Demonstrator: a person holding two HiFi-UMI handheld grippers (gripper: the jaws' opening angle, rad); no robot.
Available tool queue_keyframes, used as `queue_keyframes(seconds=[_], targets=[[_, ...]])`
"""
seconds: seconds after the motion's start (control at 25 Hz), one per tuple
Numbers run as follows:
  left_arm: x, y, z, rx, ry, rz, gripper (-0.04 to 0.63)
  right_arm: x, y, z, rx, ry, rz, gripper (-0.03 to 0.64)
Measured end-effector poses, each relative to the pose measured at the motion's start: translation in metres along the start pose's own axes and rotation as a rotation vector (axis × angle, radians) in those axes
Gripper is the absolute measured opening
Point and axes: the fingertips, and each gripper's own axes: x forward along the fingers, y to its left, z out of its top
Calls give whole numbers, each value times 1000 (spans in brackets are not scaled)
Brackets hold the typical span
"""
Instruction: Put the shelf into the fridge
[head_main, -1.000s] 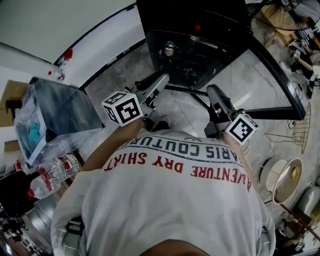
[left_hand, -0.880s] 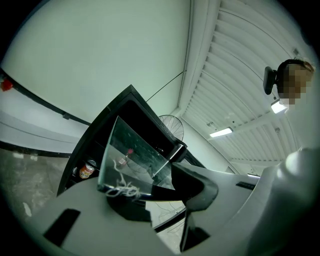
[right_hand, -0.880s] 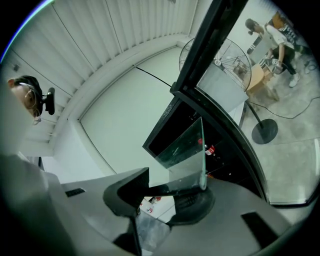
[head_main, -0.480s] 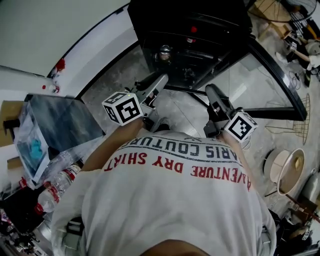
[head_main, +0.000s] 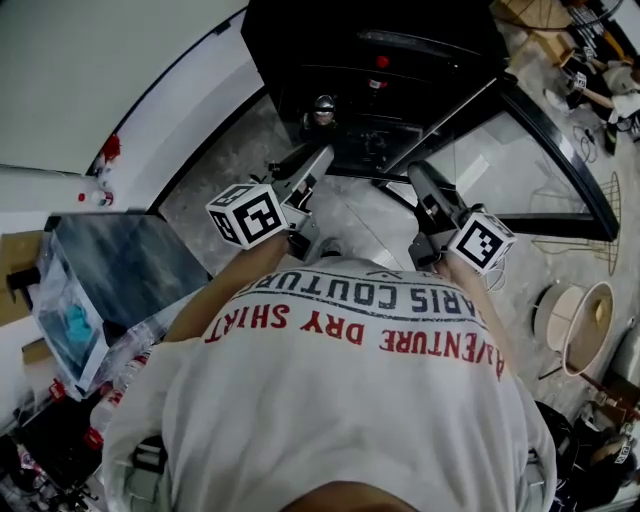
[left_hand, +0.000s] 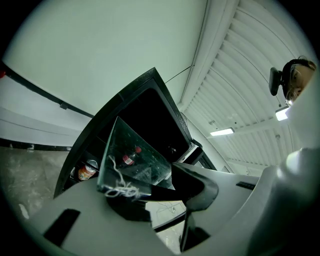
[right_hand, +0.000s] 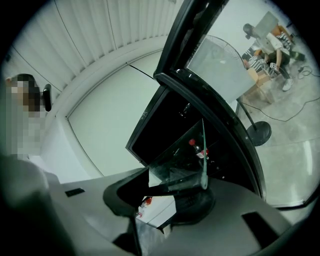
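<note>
The shelf is a clear glass pane (left_hand: 131, 161), held level between both grippers in front of the open black fridge (head_main: 372, 70). My left gripper (left_hand: 150, 192) is shut on the pane's near edge, where some white thread clings. On the opposite side, my right gripper (right_hand: 175, 192) is shut on the shelf (right_hand: 186, 159) as well. In the head view the left gripper (head_main: 312, 163) and the right gripper (head_main: 420, 180) both point at the fridge mouth. A red-capped bottle (left_hand: 129, 157) and a can (left_hand: 86, 171) stand inside the fridge.
The fridge's glass door (head_main: 520, 150) stands swung open to the right. A plastic-wrapped box (head_main: 110, 260) sits at the left with water bottles (head_main: 125, 395) near it. Round dishes (head_main: 575, 325) and a wire basket (head_main: 605, 205) lie on the floor at right. People sit far off (right_hand: 270, 47).
Both grippers keep their hold on the shelf and have edged slightly toward the fridge. The wrapped box at left has slid down and back in the head view.
</note>
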Motion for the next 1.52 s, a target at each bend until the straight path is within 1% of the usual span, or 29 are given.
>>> queue_keyframes(seconds=[0.4, 0.68, 0.8, 0.92, 1.04, 1.2, 1.36, 1.52], targets=[[19, 19, 11, -4, 15, -5, 139, 19, -18, 6, 19, -5, -32, 124], [32, 31, 17, -5, 25, 2, 141, 32, -29, 11, 18, -2, -34, 126], [37, 35, 19, -3, 25, 3, 141, 36, -33, 14, 13, -2, -31, 126], [43, 38, 21, 0, 24, 4, 141, 37, -44, 13, 35, -2, -55, 126], [47, 41, 24, 7, 22, 5, 144, 44, -40, 19, 15, -11, -31, 126], [50, 45, 28, 10, 14, 8, 147, 46, -49, 18, 54, -19, -57, 126], [53, 48, 29, 11, 12, 6, 147, 50, -50, 20, 34, -23, -46, 126], [57, 51, 31, 10, 6, 2, 147, 53, -57, 21, 41, -23, -69, 127]])
